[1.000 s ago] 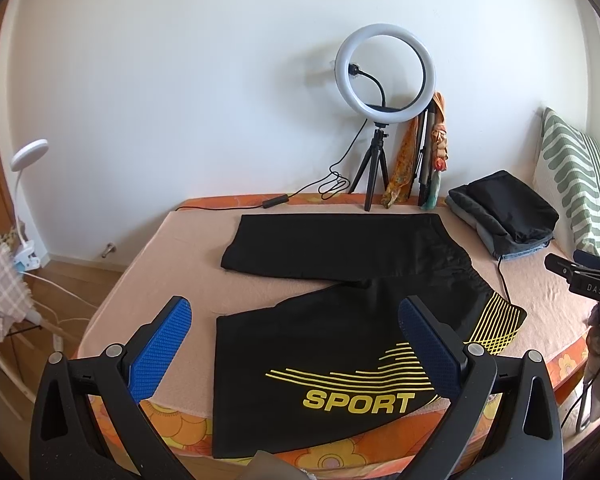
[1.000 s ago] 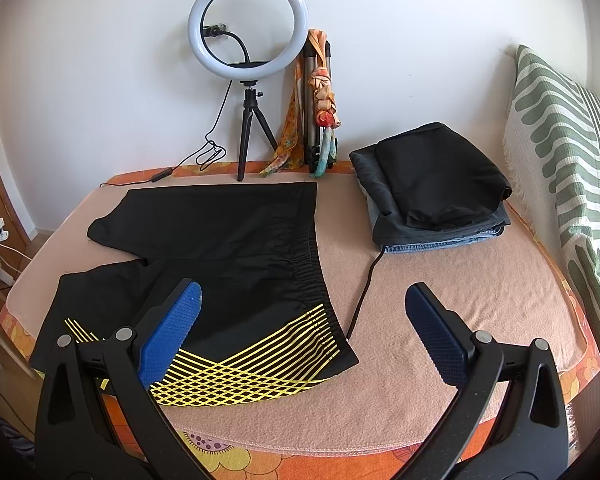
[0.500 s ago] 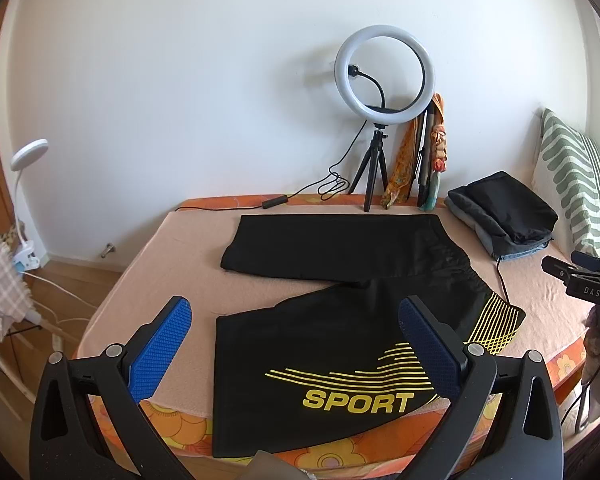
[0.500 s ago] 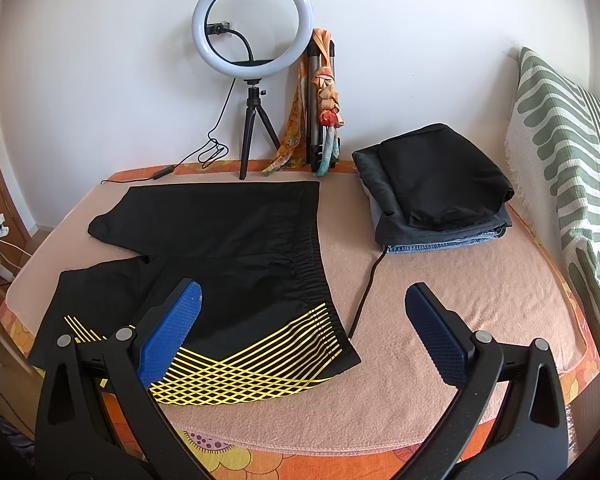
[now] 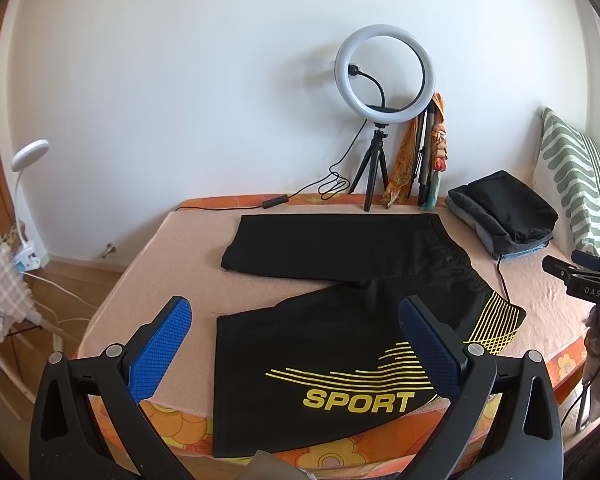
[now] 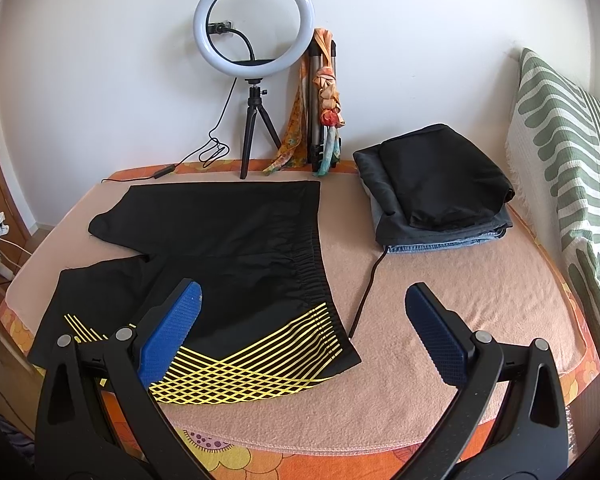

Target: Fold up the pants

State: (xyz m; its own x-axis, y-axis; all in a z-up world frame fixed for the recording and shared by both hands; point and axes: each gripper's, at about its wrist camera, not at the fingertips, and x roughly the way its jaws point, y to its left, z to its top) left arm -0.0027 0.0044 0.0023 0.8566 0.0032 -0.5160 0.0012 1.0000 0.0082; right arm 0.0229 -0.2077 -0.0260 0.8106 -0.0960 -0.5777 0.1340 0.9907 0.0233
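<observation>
Bed [image 6: 440,300] bearing shorts [image 6: 228,240], folded clothes [image 6: 436,184]

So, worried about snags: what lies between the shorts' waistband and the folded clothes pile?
In the right wrist view, a black cable runs across bare blanket between the shorts and the folded pile.

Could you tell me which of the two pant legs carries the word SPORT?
The near leg, lying at the bed's front edge, bears SPORT in yellow; the far leg, towards the wall, is plain black.

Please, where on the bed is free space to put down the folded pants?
Bare blanket lies between the black pants and the striped pillow, in front of the folded stack; only a cable crosses it. The wall side, near the ring light, is crowded.
</observation>
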